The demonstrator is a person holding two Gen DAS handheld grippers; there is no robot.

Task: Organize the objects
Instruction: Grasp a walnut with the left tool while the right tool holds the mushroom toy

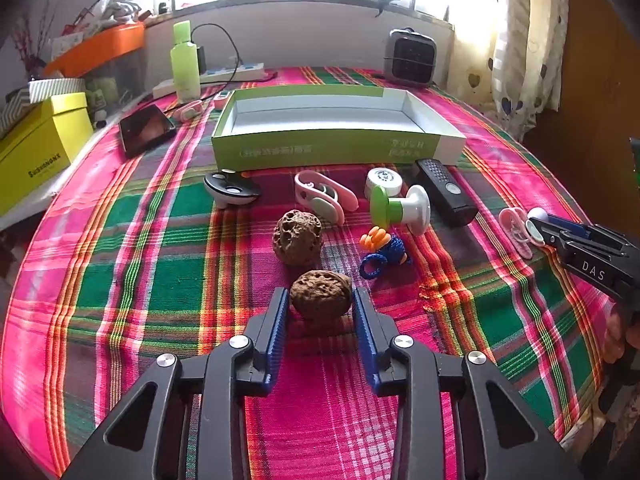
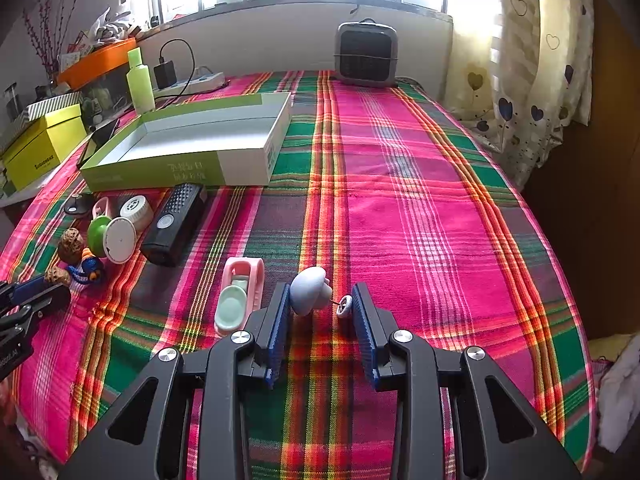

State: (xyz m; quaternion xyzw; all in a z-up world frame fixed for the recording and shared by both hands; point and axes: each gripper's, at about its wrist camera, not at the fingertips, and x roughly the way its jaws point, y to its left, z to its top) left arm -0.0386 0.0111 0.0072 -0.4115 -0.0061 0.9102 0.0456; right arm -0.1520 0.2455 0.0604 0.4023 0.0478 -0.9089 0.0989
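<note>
walnuts, clips and small toys lie on a plaid cloth (image 1: pixel 120 264) in front of an open green and white box (image 1: pixel 336 148). the left gripper (image 1: pixel 320 304) has its blue pads on both sides of the near walnut (image 1: pixel 320 294), clenched on it. another walnut (image 1: pixel 298 236) sits just behind. the right gripper (image 2: pixel 320 300) squeezes a pale blue mushroom toy (image 2: pixel 308 290) against its left pad, and a tiny wheel on the toy's pin touches the right pad. a pink clip (image 2: pixel 240 296) lies just beside it.

Plaid-covered table (image 1: pixel 120 280) w/ open box (image 1: pixel 328 148), walnuts (image 1: pixel 298 238), clips (image 1: pixel 324 196).
</note>
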